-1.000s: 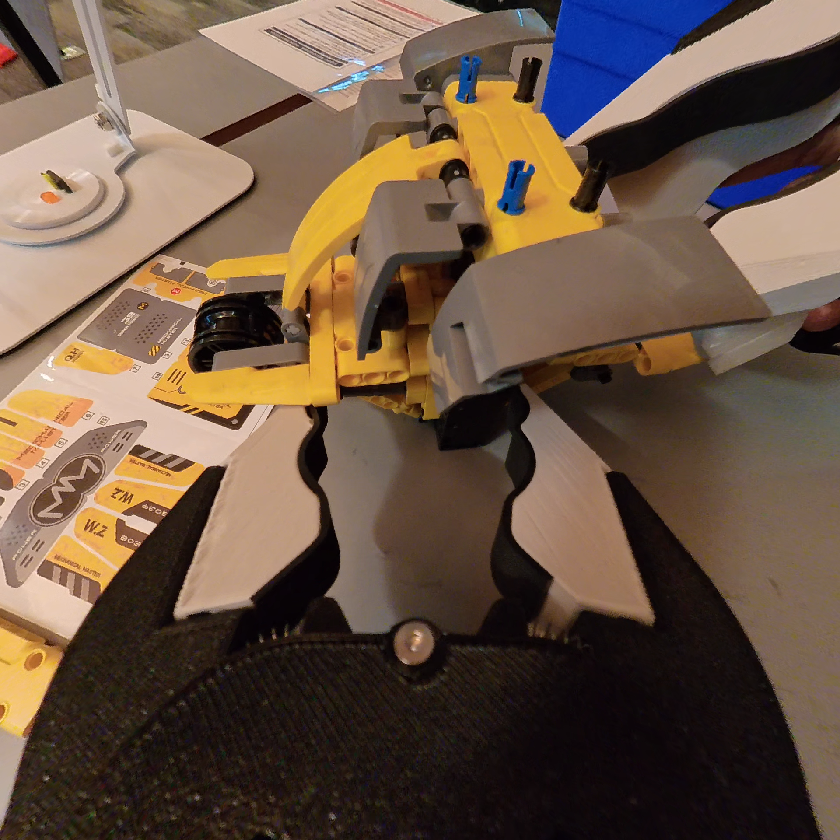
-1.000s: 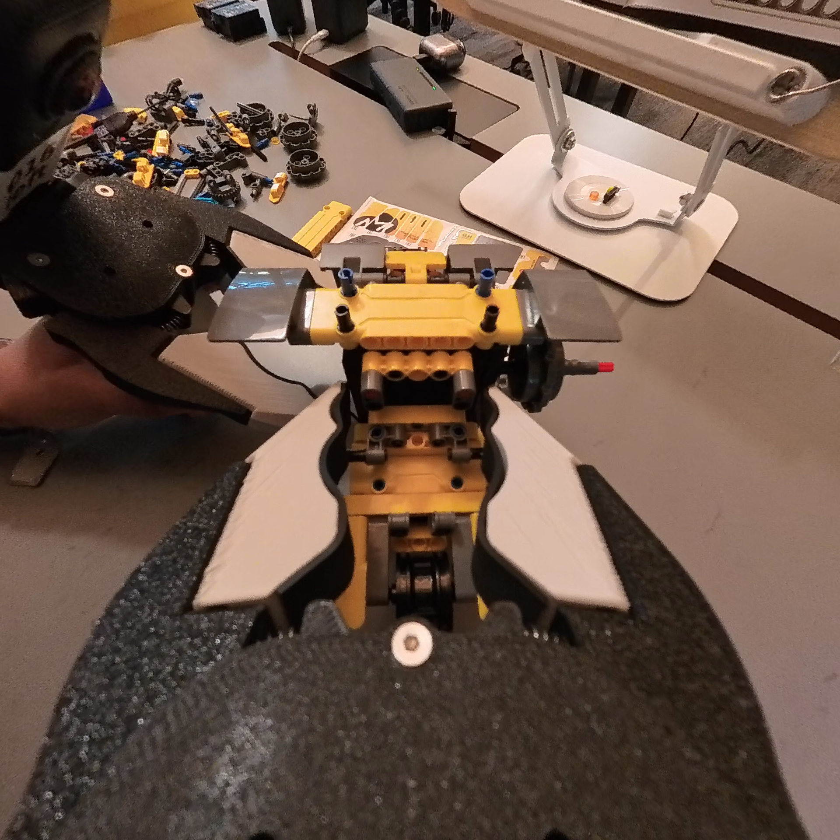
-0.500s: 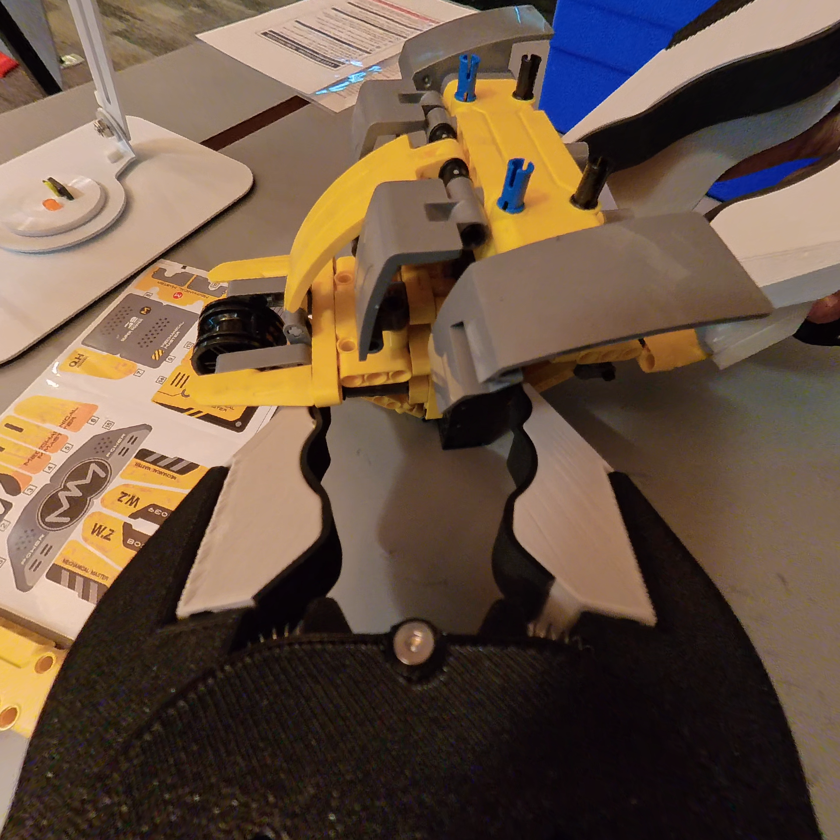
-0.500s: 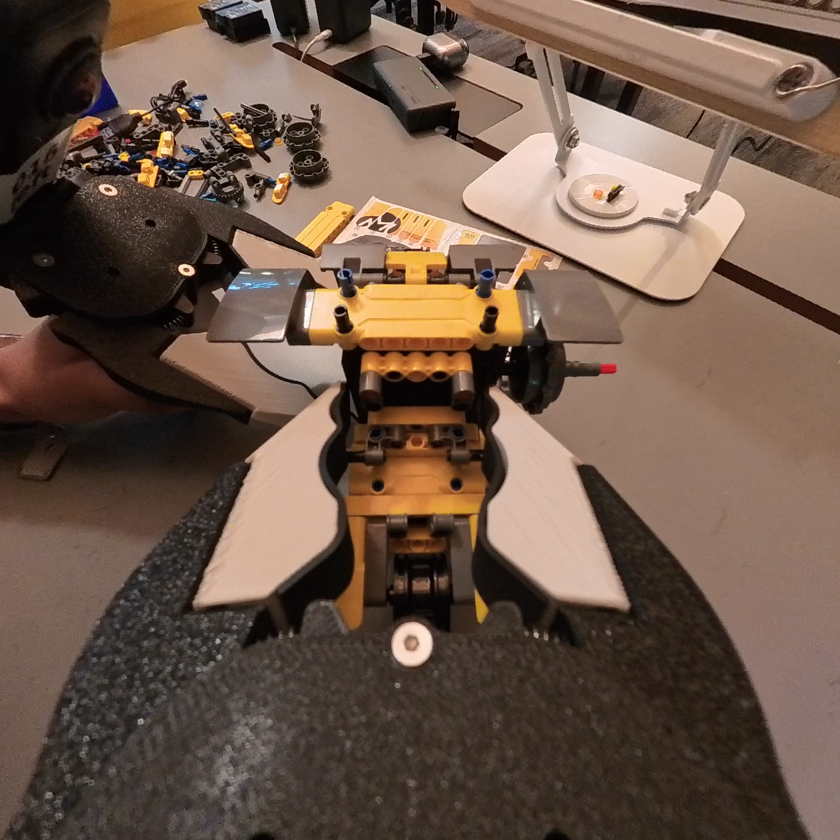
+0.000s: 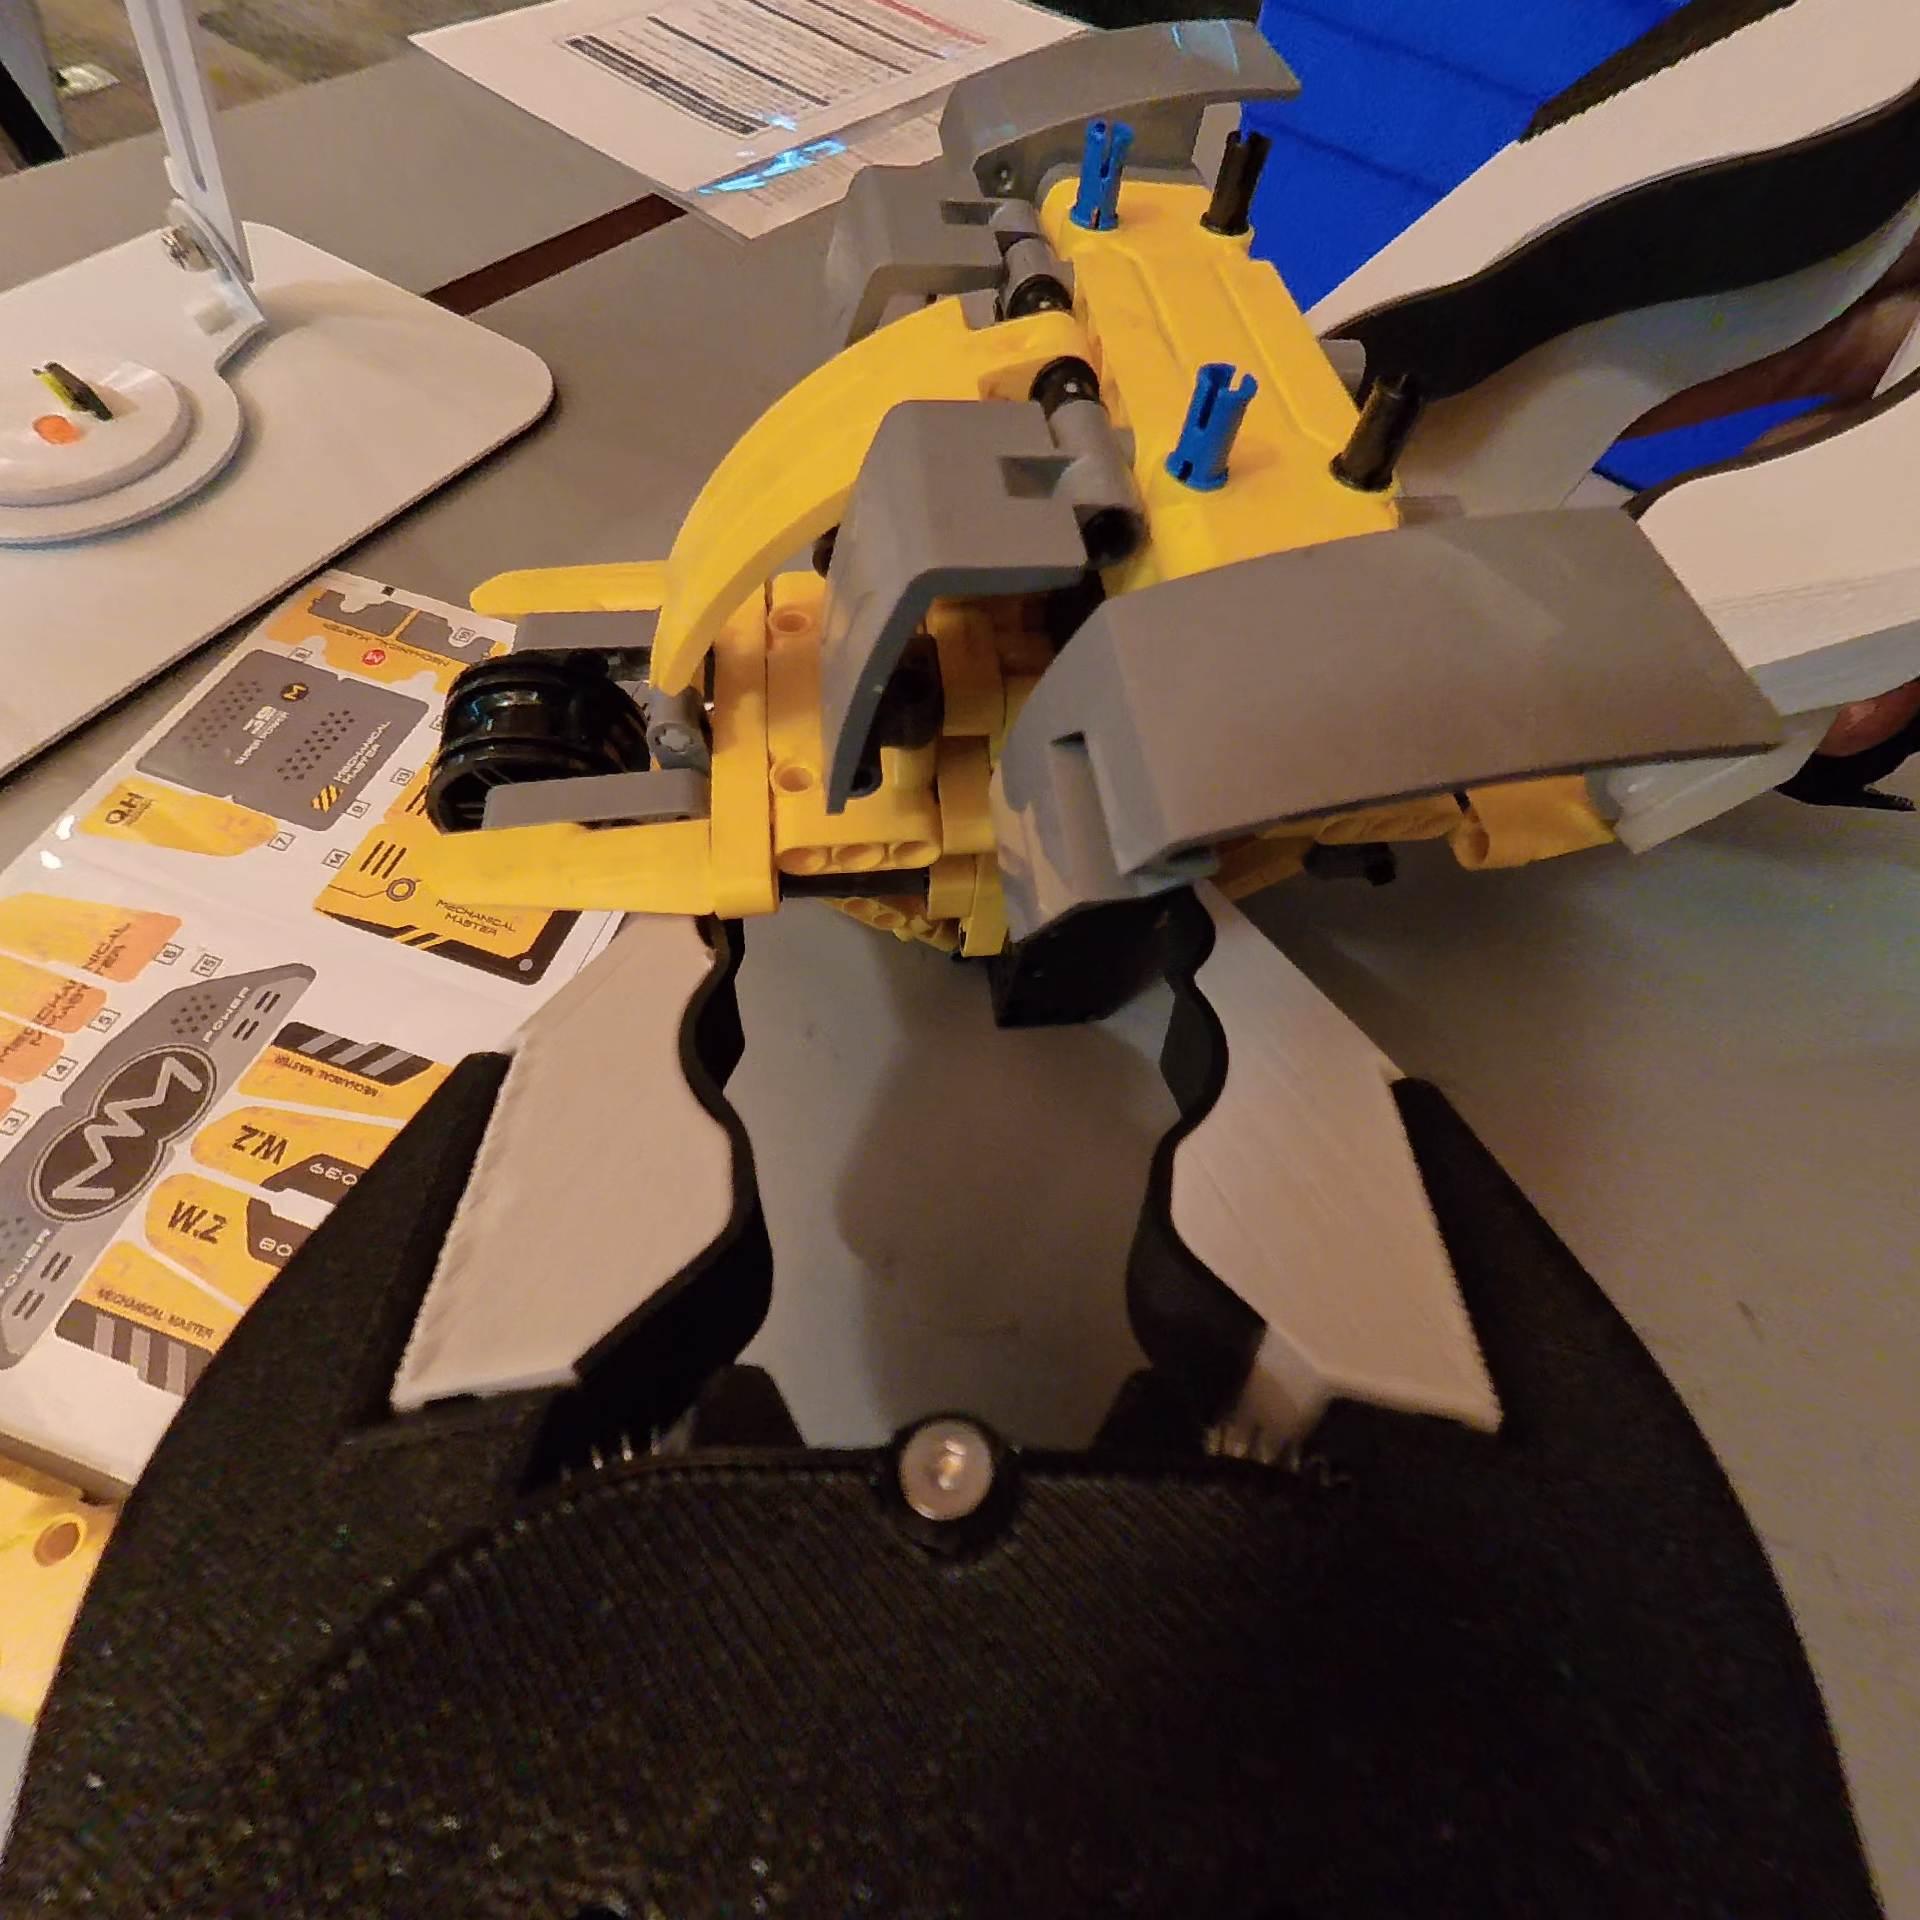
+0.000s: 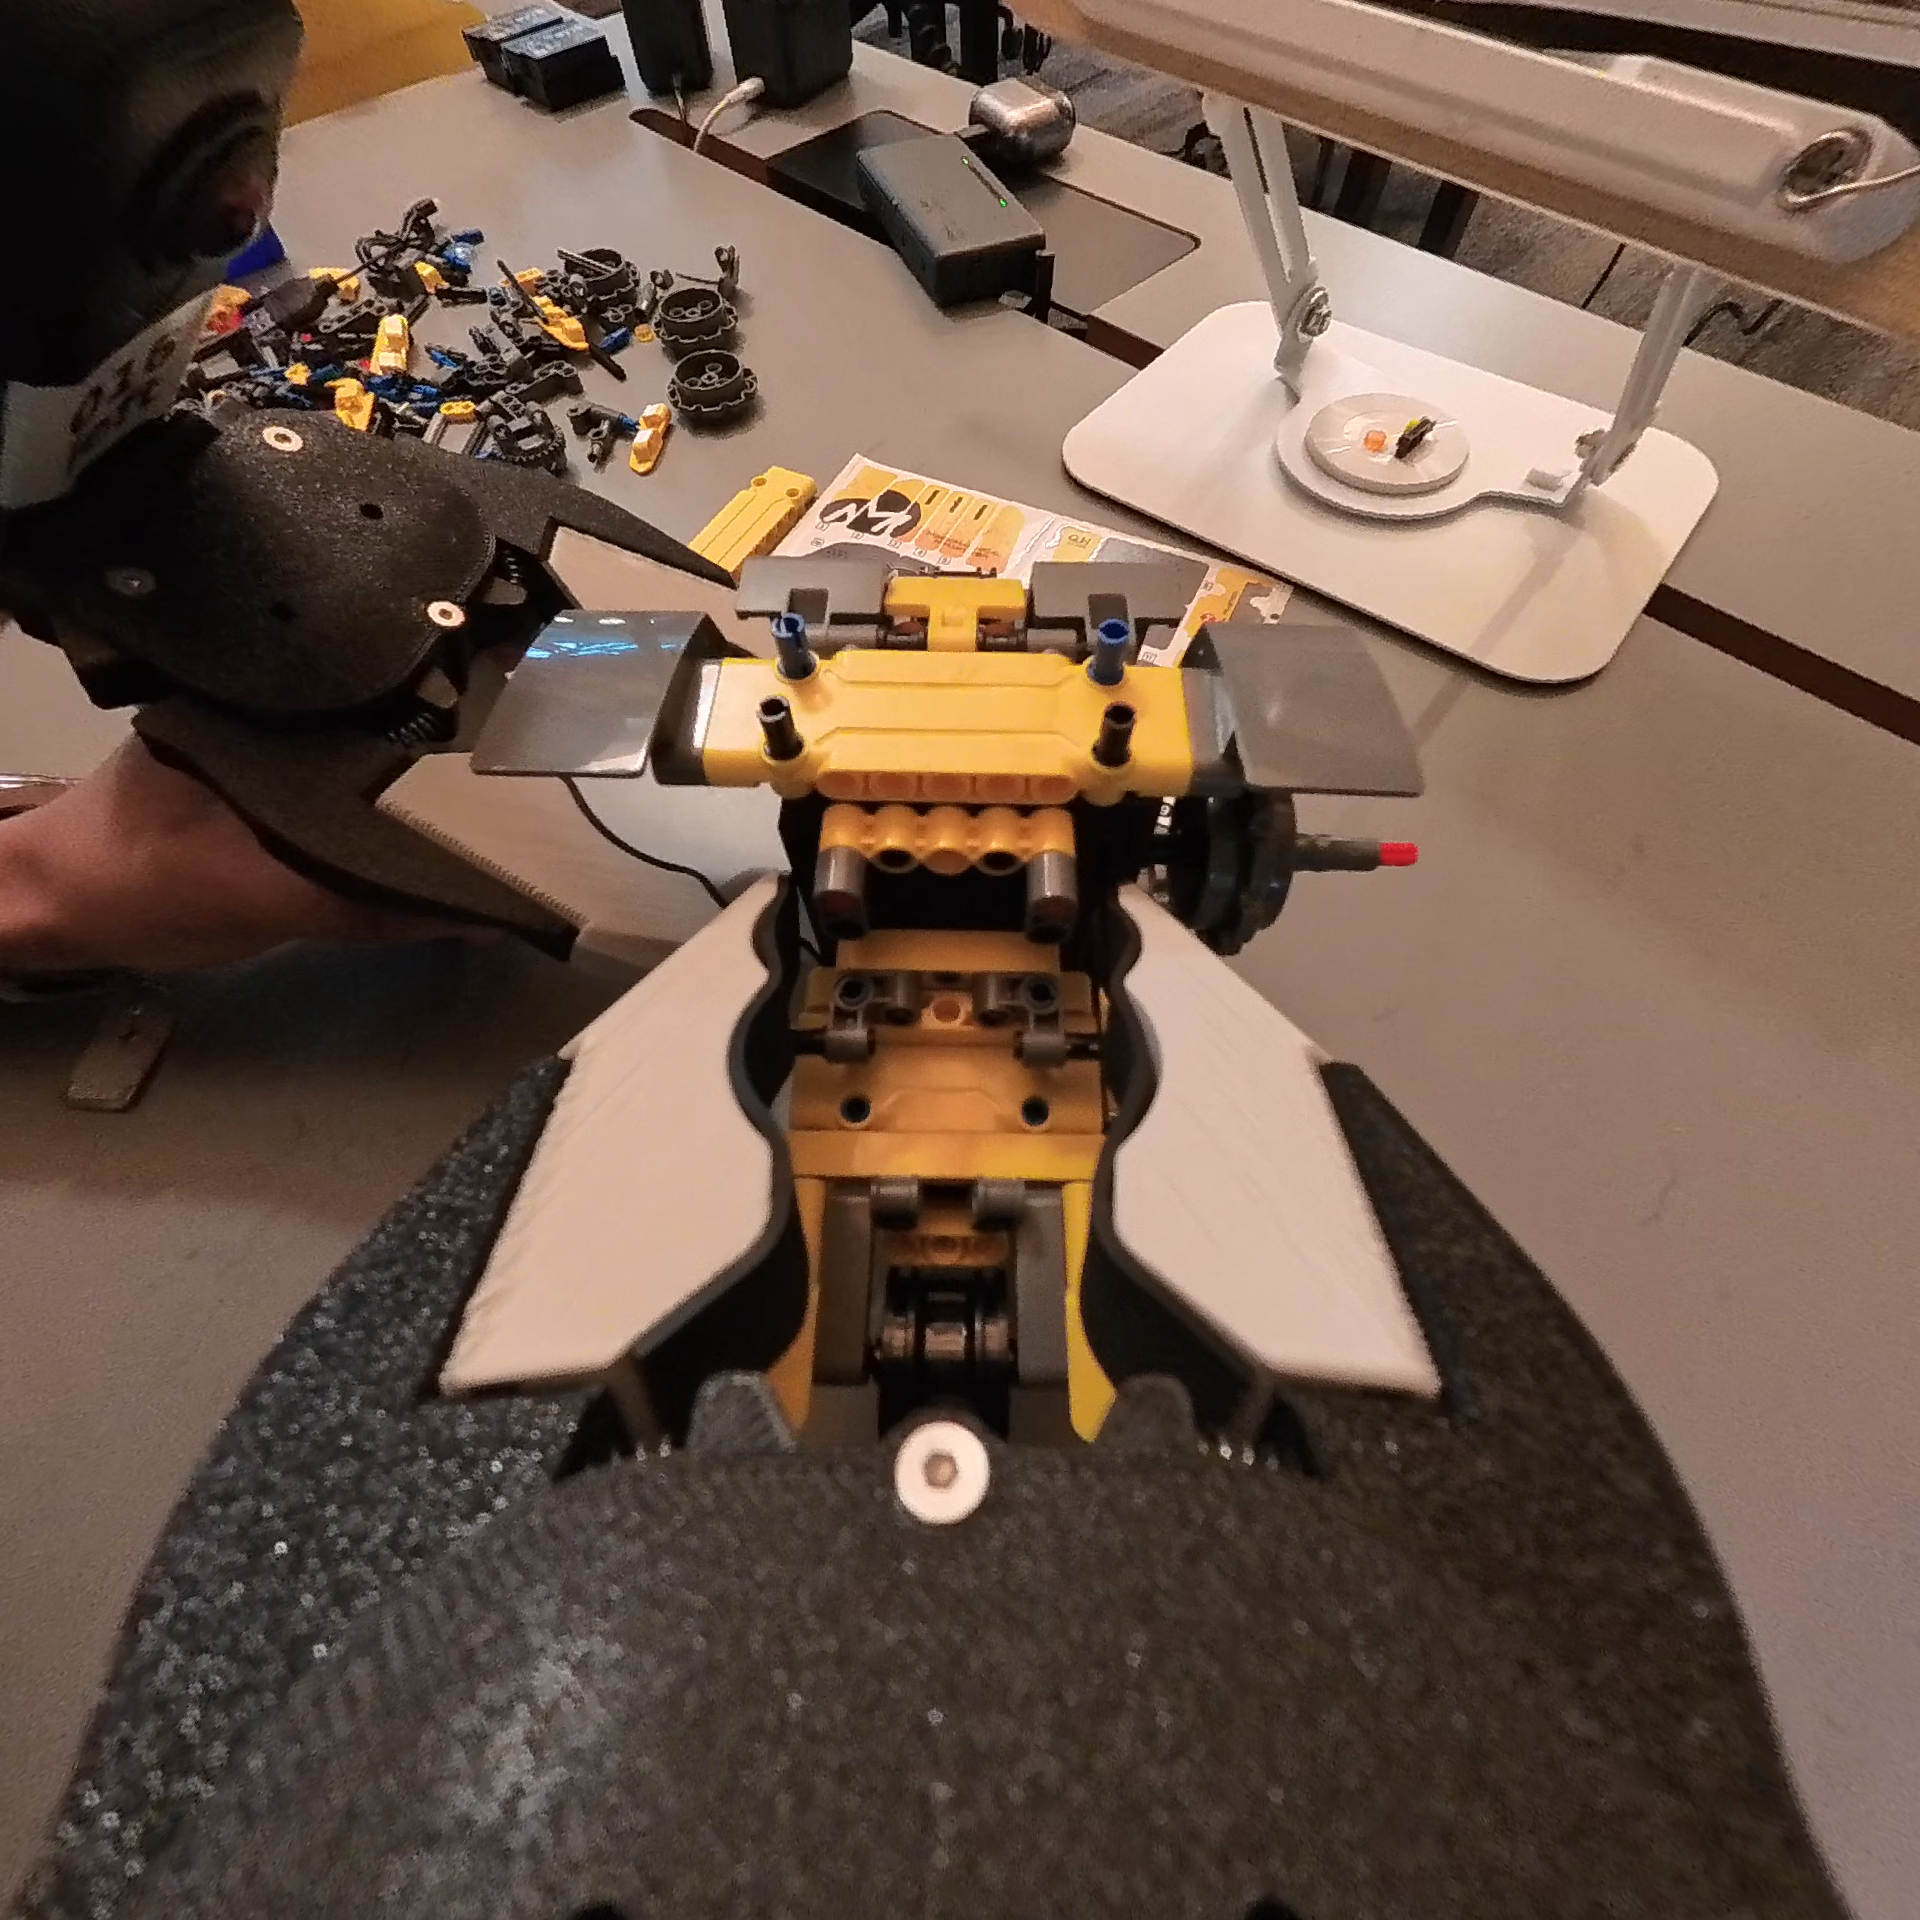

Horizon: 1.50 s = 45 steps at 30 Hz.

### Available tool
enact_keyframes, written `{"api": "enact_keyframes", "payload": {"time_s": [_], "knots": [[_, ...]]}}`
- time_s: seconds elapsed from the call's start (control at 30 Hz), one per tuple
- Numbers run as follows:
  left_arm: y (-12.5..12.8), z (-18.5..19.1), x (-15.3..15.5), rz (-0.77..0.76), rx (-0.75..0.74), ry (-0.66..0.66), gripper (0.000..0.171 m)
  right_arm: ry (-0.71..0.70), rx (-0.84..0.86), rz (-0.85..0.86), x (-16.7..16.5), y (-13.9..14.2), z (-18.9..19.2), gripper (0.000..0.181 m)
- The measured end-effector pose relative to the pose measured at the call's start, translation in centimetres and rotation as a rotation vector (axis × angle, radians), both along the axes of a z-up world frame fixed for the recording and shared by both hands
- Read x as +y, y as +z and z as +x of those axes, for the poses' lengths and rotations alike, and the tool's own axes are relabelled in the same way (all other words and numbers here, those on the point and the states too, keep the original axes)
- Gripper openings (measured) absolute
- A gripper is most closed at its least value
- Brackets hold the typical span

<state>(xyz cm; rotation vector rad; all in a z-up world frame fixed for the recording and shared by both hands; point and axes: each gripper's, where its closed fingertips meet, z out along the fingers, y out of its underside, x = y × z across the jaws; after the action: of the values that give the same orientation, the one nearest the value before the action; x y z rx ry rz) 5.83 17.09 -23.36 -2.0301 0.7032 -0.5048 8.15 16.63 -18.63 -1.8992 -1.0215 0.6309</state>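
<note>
the right gripper [image 6: 940, 1039] jaws are squeezing the yellow toy car [image 6: 940, 727], lifting it just over the sticker sheet [image 5: 208, 935]. the left gripper [image 5: 961, 997] jaws are waiting apart under it. best holding it steady.

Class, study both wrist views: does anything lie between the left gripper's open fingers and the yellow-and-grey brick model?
Nothing visible does. Only bare grey table shows between the left gripper and the yellow-and-grey brick model, whose black underside sits at its fingers. The right gripper is shut on the model.
</note>
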Motion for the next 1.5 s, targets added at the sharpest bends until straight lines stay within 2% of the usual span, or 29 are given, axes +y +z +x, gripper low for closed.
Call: {"api": "enact_keyframes", "payload": {"time_s": [0.23, 0.53, 0.83, 0.97, 1.17, 1.33, 1.5], "knots": [[0.0, -0.3, 0.3, 0.000, -0.002, 0.024, 0.088, 0.000, 0.000, 0.002, 0.0, 0.0, -0.1, 0.057], [0.2, -0.2, 0.2, 0.002, -0.013, 0.017, 0.085, 0.004, 0.019, 0.009, -0.1, 0.3, 0.0, 0.057], [0.7, -0.8, -1.2, -0.029, -0.101, 0.003, 0.086, -0.027, 0.246, 0.067, -1.3, 3.5, 3.2, 0.056], [1.0, -0.8, -1.5, -0.023, -0.126, -0.007, 0.083, -0.018, 0.311, 0.110, -1.6, 5.0, 3.5, 0.054], [2.0, -1.2, -1.7, 0.013, -0.183, -0.009, 0.077, -0.026, 0.252, 0.262, -1.9, 6.0, 3.3, 0.048], [2.1, -1.5, -1.5, -0.003, -0.212, 0.006, 0.079, -0.043, 0.224, 0.252, -1.4, 5.1, 3.4, 0.046], [2.1, -1.7, -1.3, -0.002, -0.210, 0.020, 0.084, -0.033, 0.274, 0.216, -1.4, 5.3, 3.4, 0.047]]}}
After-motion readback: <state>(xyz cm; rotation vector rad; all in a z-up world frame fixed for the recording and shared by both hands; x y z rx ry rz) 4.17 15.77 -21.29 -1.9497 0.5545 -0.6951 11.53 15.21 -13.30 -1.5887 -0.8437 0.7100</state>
